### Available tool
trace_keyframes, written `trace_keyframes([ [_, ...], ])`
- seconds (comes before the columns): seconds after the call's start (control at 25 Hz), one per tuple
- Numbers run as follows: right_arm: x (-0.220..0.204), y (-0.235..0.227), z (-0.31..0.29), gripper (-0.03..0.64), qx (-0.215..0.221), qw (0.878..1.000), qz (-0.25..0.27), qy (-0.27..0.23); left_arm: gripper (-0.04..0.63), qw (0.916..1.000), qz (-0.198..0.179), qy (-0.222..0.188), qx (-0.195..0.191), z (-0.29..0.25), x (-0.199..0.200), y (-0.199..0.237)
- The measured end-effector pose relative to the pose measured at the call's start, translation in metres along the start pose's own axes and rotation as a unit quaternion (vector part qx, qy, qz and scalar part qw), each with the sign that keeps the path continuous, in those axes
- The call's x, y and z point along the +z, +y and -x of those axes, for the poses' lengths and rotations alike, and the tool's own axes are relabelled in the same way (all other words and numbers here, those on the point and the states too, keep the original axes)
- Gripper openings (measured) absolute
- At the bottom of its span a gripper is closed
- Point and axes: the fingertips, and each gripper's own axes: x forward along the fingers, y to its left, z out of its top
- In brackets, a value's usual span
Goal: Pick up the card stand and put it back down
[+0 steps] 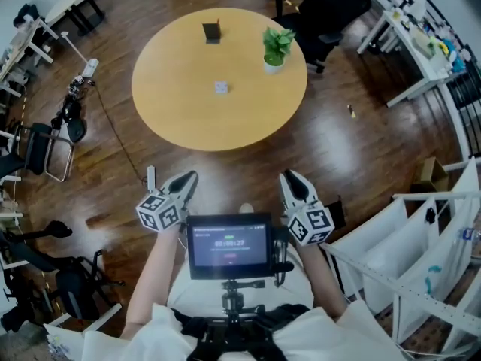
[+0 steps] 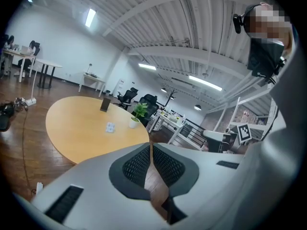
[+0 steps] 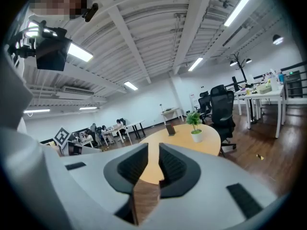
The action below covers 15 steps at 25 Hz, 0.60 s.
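Approach not begun: the left gripper [image 1: 189, 179] has its fingers closed, the right gripper [image 1: 290, 179] slightly apart, both empty. Next, reach the card stand [image 1: 212, 32] at the table [image 1: 180, 122]'s far edge.

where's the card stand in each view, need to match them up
Head view: card stand upper middle, near the far edge of the round table.
Left gripper view: card stand left of centre, at the table's far side.
Right gripper view: card stand just right of centre, small, on the tabletop.
Shared landmark: the potted plant, right of the stand in all three.
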Motion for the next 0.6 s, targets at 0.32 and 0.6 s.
trace_keyframes([
  [0.32, 0.017, -0.012, -0.012, 0.074, 0.002, 1.0, 0.009, -0.01, 0.011, 0.9996, -0.001, -0.018, 0.02, 0.001, 0.02, 0.019],
  [0.6, 0.023, -0.019, -0.013, 0.074, -0.002, 1.0, 0.01, -0.017, 0.011, 0.9995, -0.008, -0.022, 0.021, -0.003, 0.032, 0.021],
])
